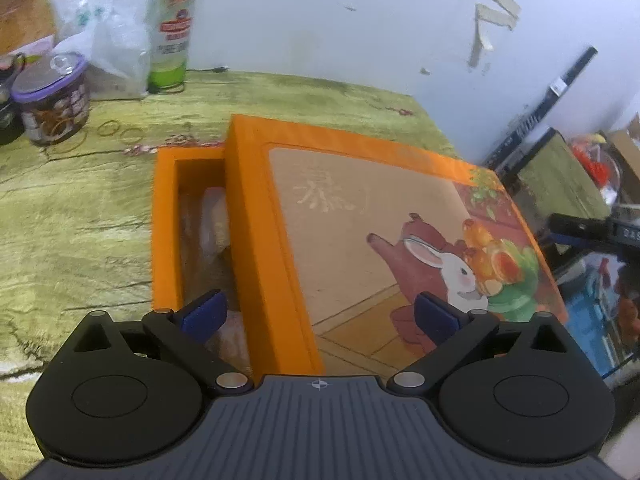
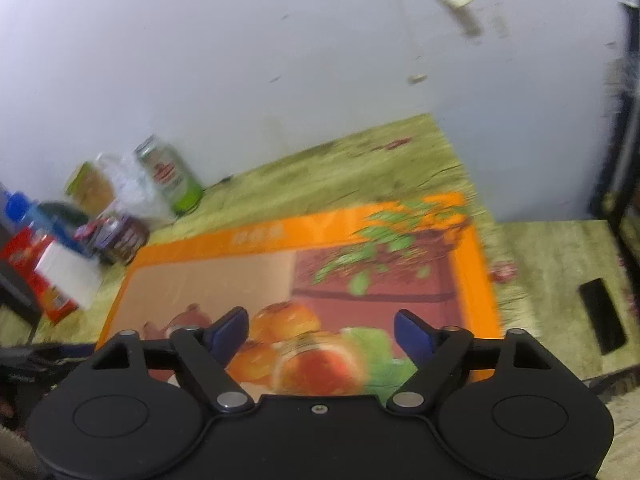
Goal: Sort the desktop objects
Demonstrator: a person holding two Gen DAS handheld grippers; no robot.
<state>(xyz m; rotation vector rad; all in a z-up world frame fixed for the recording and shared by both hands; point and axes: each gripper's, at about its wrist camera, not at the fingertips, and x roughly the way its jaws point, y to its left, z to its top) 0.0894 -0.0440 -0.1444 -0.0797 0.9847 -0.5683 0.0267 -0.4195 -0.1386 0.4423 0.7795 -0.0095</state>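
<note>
One orange box (image 1: 166, 224) lies on the bench (image 1: 80, 208) ahead of the left tool (image 1: 320, 314), and one orange lid (image 1: 360, 216) with a rabbit picture sits on it, slid to the right so that a narrow strip of the box's inside shows at the left; something pale and wrapped lies in that strip, too blurred to name; the lid's long edge runs away from the left tool toward the wall, slanting a little leftward. Beyond and left of the left tool stand one green and white can (image 1: 170, 32), one jar with a purple lid (image 1: 54, 98) and one clear plastic bag (image 1: 114, 48); two thin rings (image 1: 120, 131) lie on the bench just in front of the can.

The left tool stands wide open, one pad over the open strip and the other over the lid's picture, gripping nothing; whether a pad touches the lid cannot be told.

The right tool (image 2: 320, 336) is also well open and empty, poised over the lid's fruit picture; its view is blurred; far to its left are one blue-capped bottle (image 2: 24, 210) and one red and white carton (image 2: 52, 280).
</note>
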